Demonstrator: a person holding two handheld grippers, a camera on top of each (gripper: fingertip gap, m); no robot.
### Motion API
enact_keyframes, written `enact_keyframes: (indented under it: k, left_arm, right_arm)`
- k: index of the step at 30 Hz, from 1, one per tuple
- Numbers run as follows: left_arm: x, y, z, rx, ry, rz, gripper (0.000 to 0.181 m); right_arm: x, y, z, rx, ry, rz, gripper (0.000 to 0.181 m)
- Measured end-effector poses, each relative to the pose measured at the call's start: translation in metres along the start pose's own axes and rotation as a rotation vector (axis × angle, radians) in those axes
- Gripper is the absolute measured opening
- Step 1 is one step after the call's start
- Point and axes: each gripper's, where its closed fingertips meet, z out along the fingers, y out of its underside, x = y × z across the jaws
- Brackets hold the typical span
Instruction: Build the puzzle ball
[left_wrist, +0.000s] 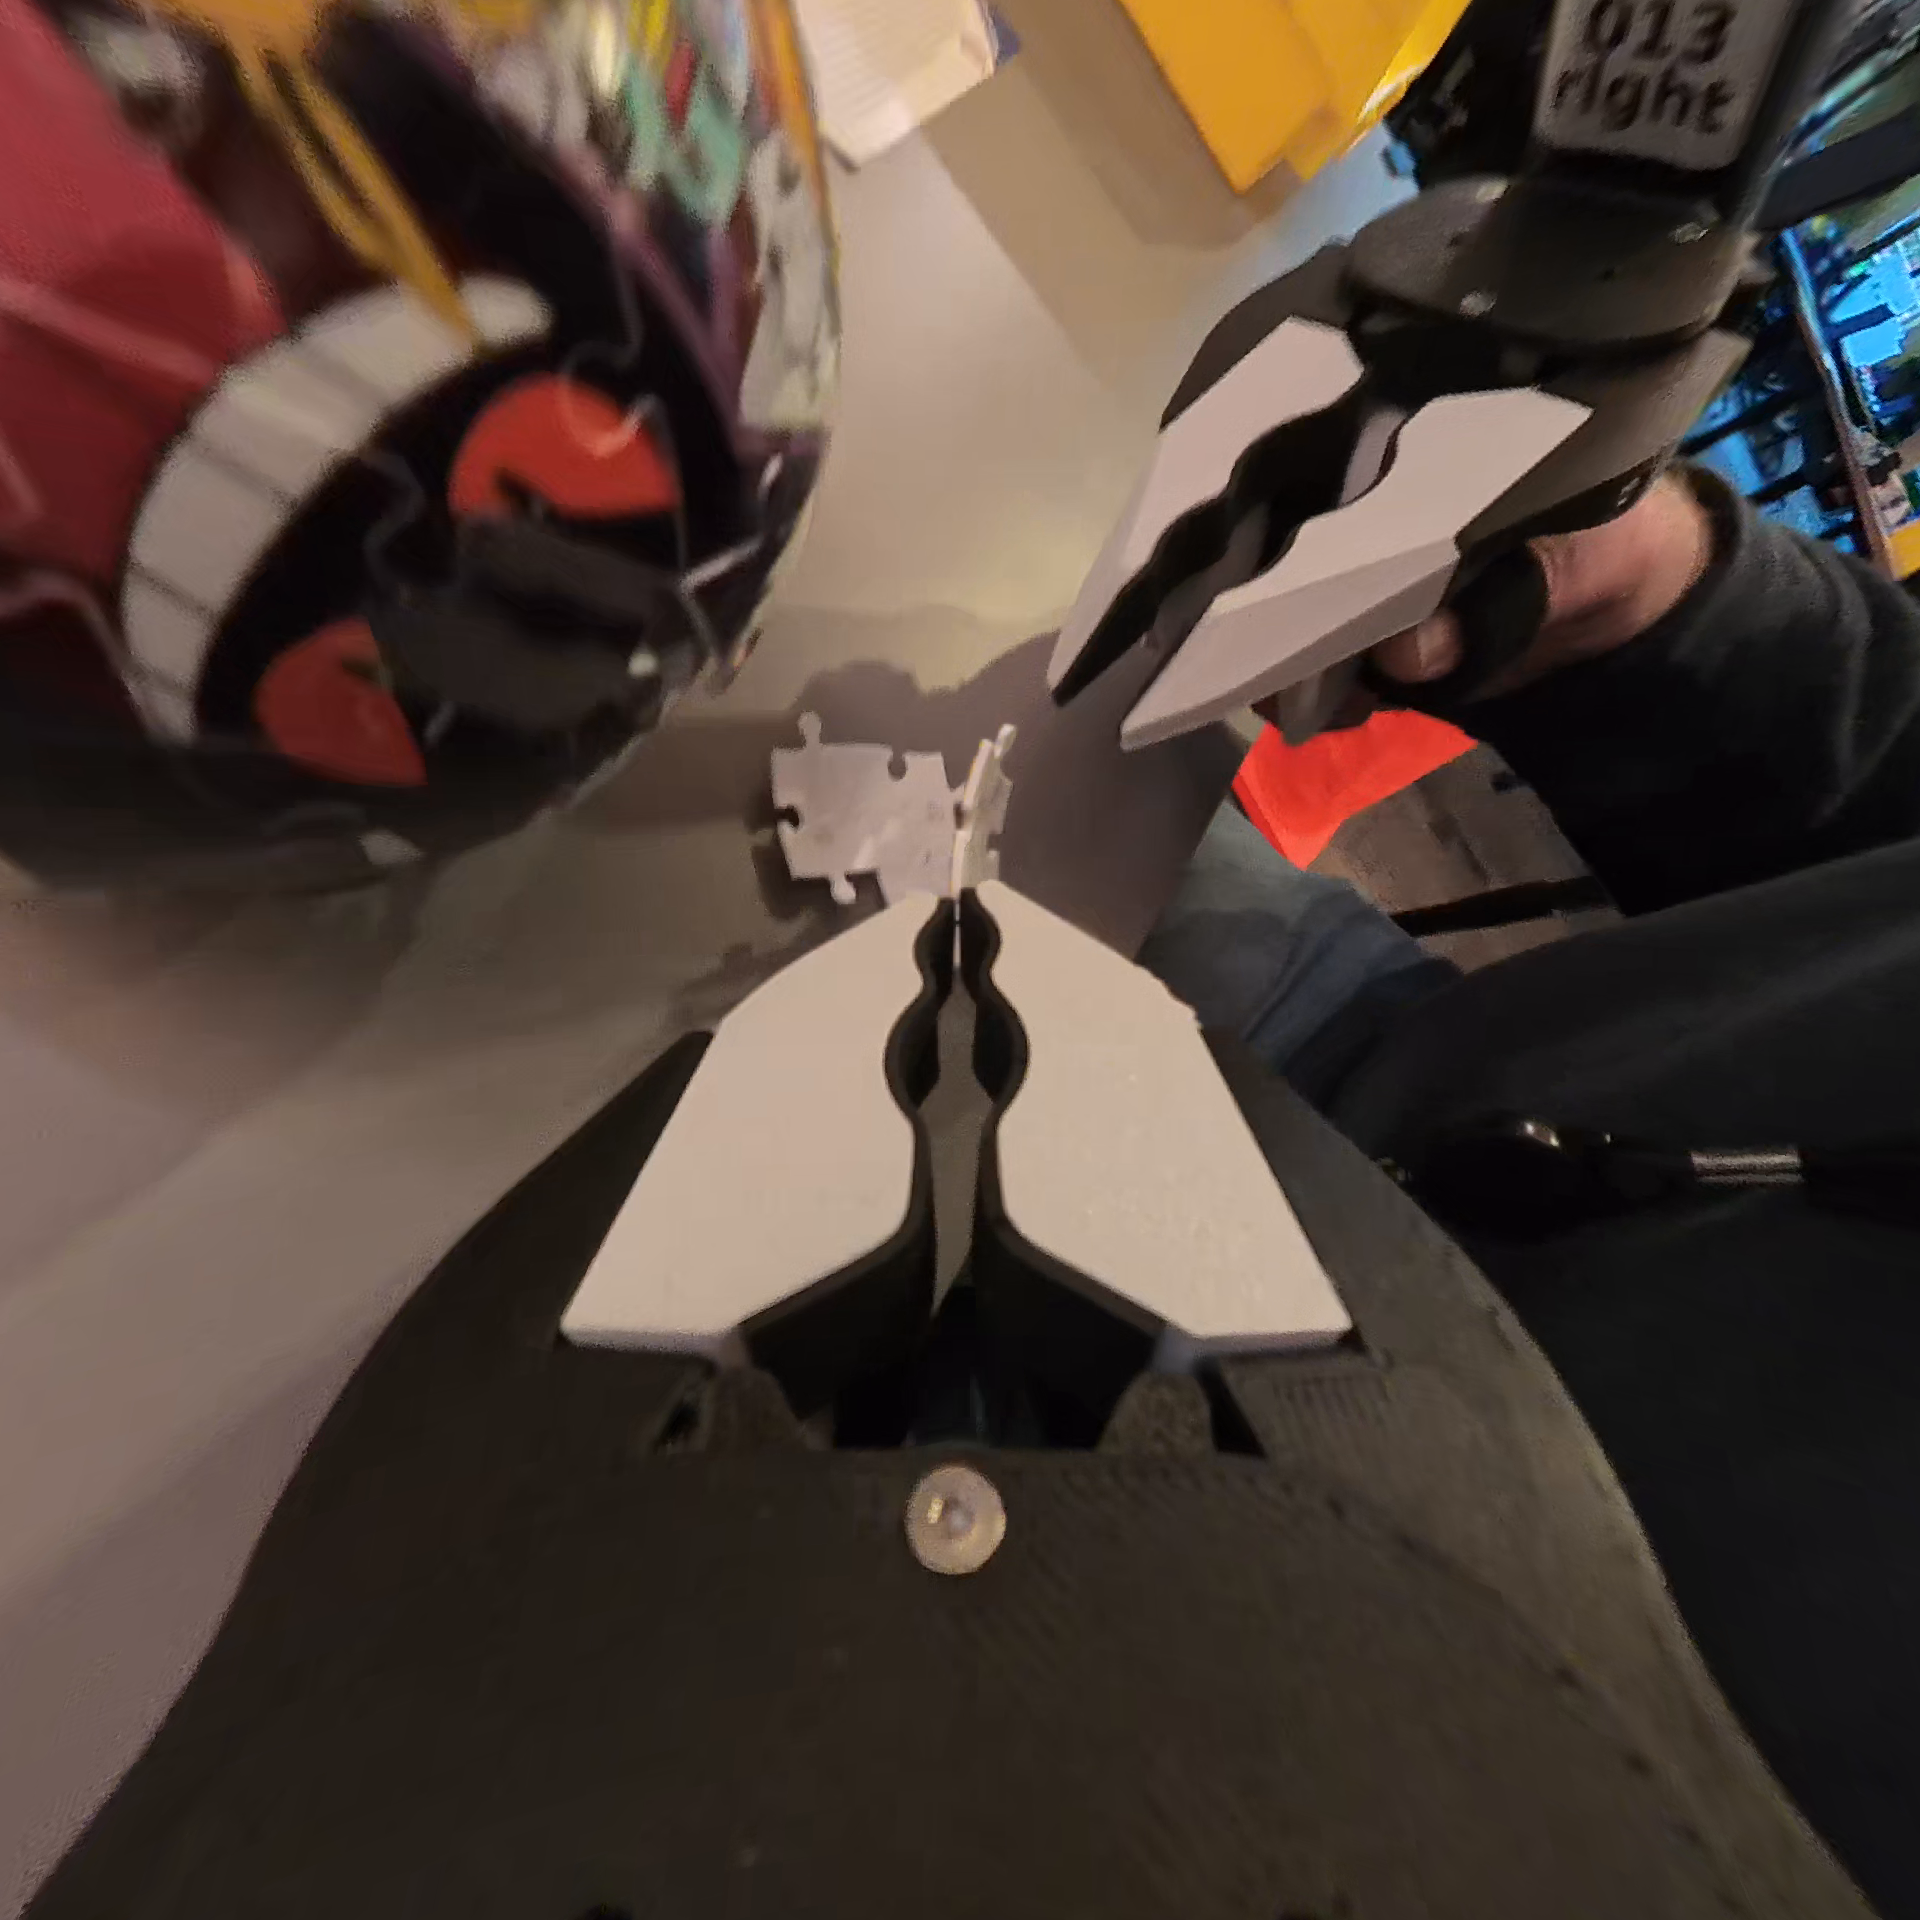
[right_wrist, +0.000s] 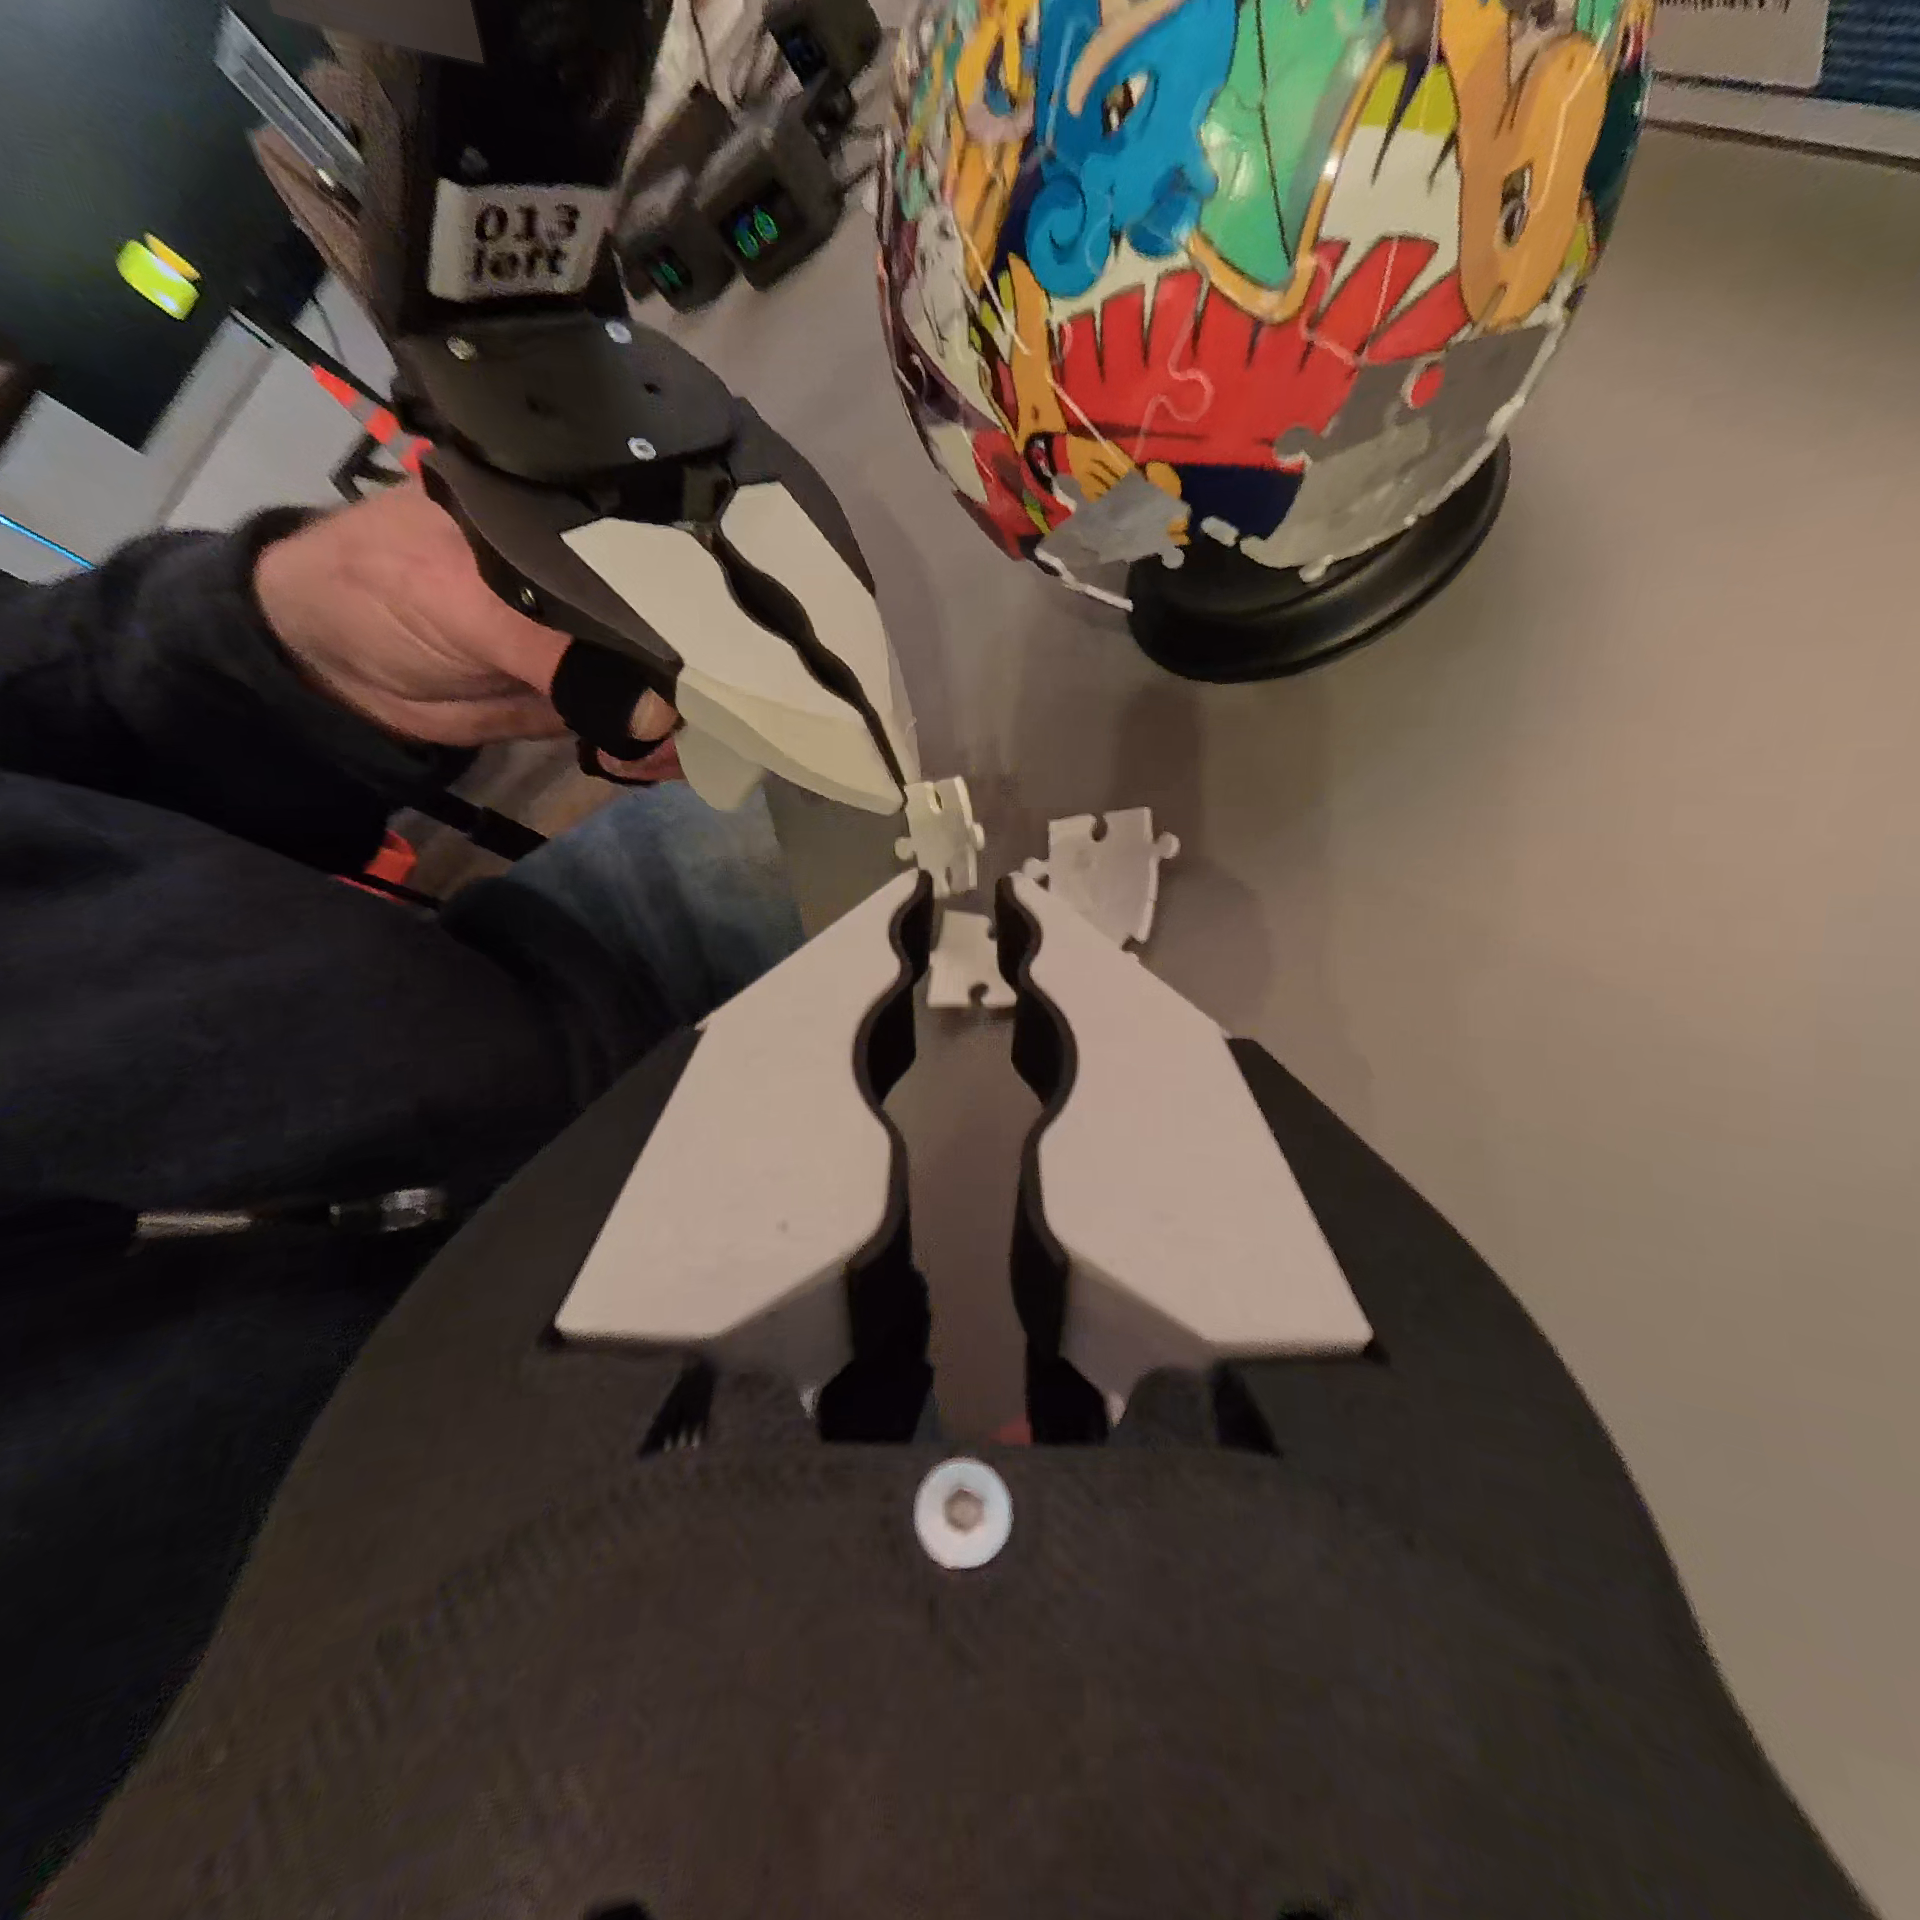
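The puzzle ball (right_wrist: 1247, 260), brightly painted with a few grey gaps low down, sits on a black stand (right_wrist: 1320, 592); it is blurred at the left of the left wrist view (left_wrist: 416, 520). My left gripper (left_wrist: 961, 899) is shut on a white puzzle piece (left_wrist: 987, 800), held upright by its edge above the table. The right wrist view shows that gripper (right_wrist: 899, 790) and its piece (right_wrist: 940, 831). My right gripper (right_wrist: 964, 888) is open, its tips close on either side of the piece's lower end. It also shows in the left wrist view (left_wrist: 1101, 712).
Joined white pieces (right_wrist: 1107, 873) lie blank side up on the grey table (right_wrist: 1558, 935), and another piece (right_wrist: 966, 971) lies between my right fingers. They also show in the left wrist view (left_wrist: 862, 821). The table's near edge and the person's lap are at the left. The tips of one gripper are about 5 centimetres away from the tips of the other.
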Motion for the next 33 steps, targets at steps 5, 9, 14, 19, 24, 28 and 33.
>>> enact_keyframes:
  k: [5, 9, 14, 19, 24, 28, 33]
  left_arm:
    - [-0.013, 0.017, 0.006, -0.069, -0.016, -0.078, 0.001]
    - [-0.014, 0.021, 0.007, -0.090, -0.011, -0.097, 0.001]
    - [-0.015, 0.021, 0.005, -0.085, -0.007, -0.134, 0.001]
    - [-0.015, 0.018, 0.003, -0.058, -0.007, -0.146, 0.001]
    - [-0.004, -0.002, -0.002, 0.070, 0.067, -0.157, 0.001]
    - [0.007, -0.011, -0.001, 0.157, 0.129, -0.172, 0.001]
    - [0.011, -0.017, -0.006, 0.249, 0.176, -0.198, 0.001]
  right_arm:
    - [0.006, 0.018, 0.007, -0.090, 0.048, -0.058, 0.009]
    - [0.005, 0.017, 0.009, -0.089, 0.035, -0.059, 0.009]
    - [0.002, 0.019, 0.014, -0.111, 0.030, -0.090, 0.009]
    - [-0.001, 0.012, 0.013, -0.086, 0.034, -0.107, 0.010]
    - [-0.008, 0.002, 0.017, -0.024, -0.020, -0.015, 0.016]
    - [-0.007, -0.007, 0.017, 0.031, -0.055, 0.080, 0.008]
    - [-0.011, -0.013, 0.018, 0.061, -0.108, 0.116, 0.003]
